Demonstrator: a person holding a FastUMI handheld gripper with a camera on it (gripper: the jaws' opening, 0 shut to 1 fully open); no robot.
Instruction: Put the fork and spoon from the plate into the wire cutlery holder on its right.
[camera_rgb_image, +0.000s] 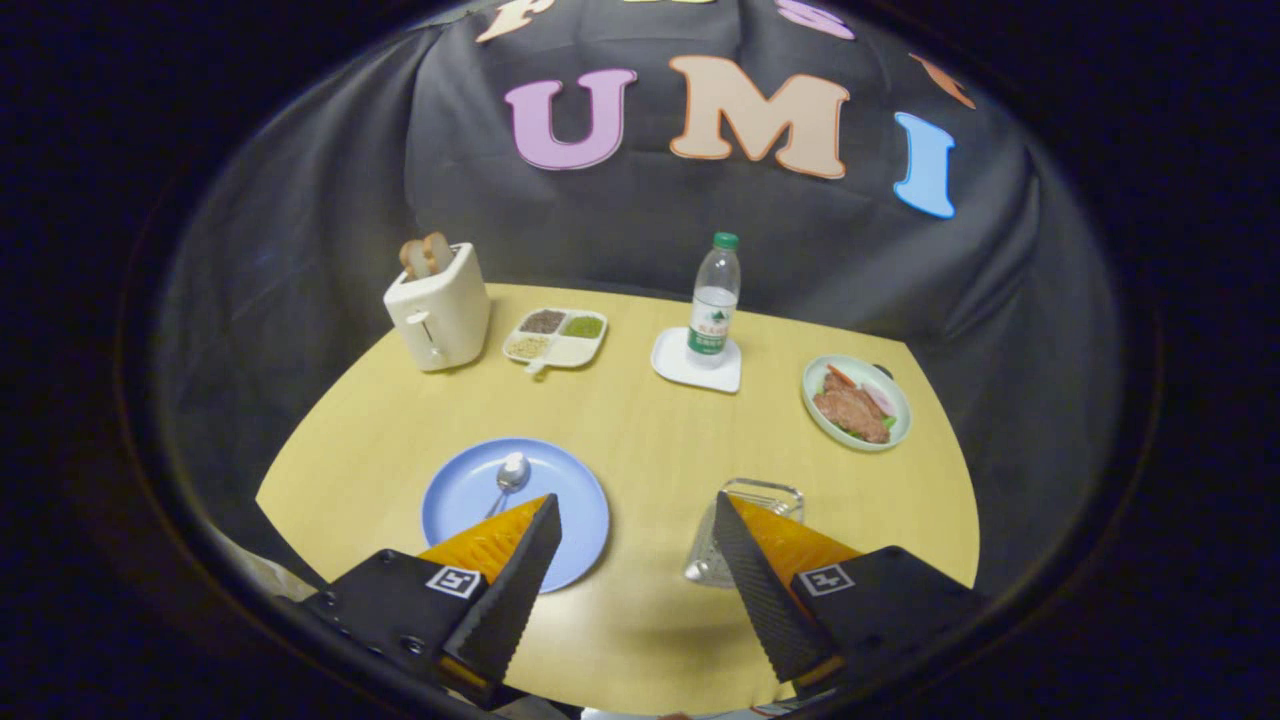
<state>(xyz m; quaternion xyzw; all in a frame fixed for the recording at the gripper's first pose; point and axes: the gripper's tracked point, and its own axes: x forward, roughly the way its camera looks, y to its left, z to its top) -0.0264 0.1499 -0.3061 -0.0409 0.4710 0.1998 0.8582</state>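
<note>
One spoon (508, 478) lies on the blue plate (580, 500), bowl pointing away, handle slanting back toward the left finger (510, 580). The tool (636, 520) hangs released above the bench (640, 440); the wire holder (755, 500) sits behind its right finger.

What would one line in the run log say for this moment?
gripper: open, holding nothing | spoon: on blue plate | wire cutlery holder: right of plate

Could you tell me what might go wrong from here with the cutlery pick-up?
The open gripper holds nothing. The spoon lies flat on the blue plate, so the fingers may skid off it. The wire cutlery holder sits partly behind the right finger, so a swing could tip it.
</note>
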